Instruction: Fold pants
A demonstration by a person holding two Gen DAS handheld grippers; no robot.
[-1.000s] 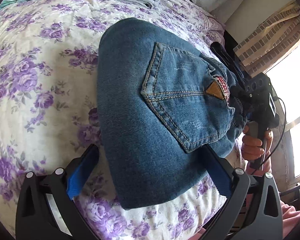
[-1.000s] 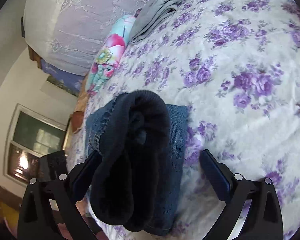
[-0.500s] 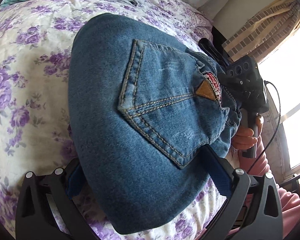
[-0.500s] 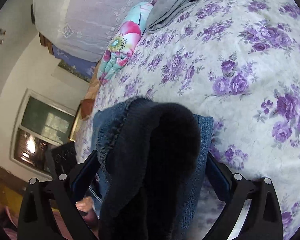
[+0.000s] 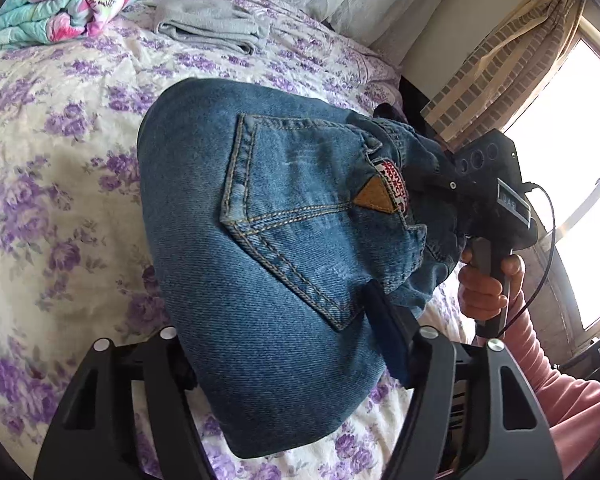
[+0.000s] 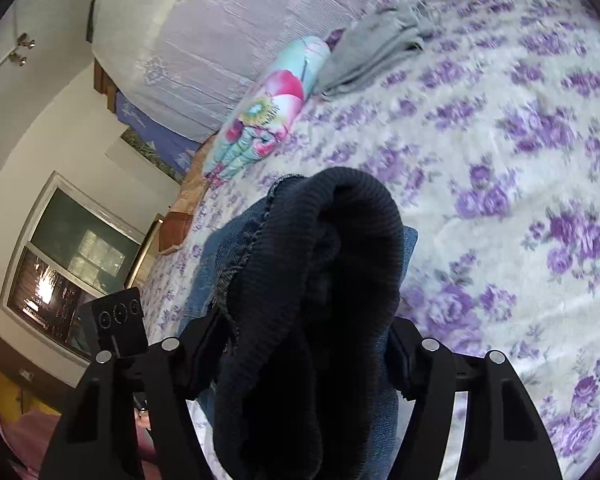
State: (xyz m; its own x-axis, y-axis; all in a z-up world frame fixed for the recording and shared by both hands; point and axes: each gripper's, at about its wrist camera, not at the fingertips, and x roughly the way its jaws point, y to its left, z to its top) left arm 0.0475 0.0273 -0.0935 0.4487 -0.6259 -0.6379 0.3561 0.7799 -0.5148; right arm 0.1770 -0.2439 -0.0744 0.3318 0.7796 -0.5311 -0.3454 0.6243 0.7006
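My left gripper (image 5: 288, 344) has its fingers (image 5: 392, 340) closed in on the folded end of the jeans (image 5: 268, 248), the denim bulging out between them with the back pocket (image 5: 300, 216) and its tan triangle patch (image 5: 374, 200) facing up. The jeans sit bundled on the bed (image 5: 52, 168), over the purple-flowered sheet. My right gripper (image 6: 304, 344) is clamped on the waistband end, where the dark ribbed lining (image 6: 332, 264) of the jeans swells up between its fingers (image 6: 400, 344) and hides their tips. From the left view I can see my right hand (image 5: 488, 280) on the handle at the bed's edge. Further back lie a folded grey garment (image 5: 212, 28) and a floral quilt (image 5: 60, 0), well apart from the jeans
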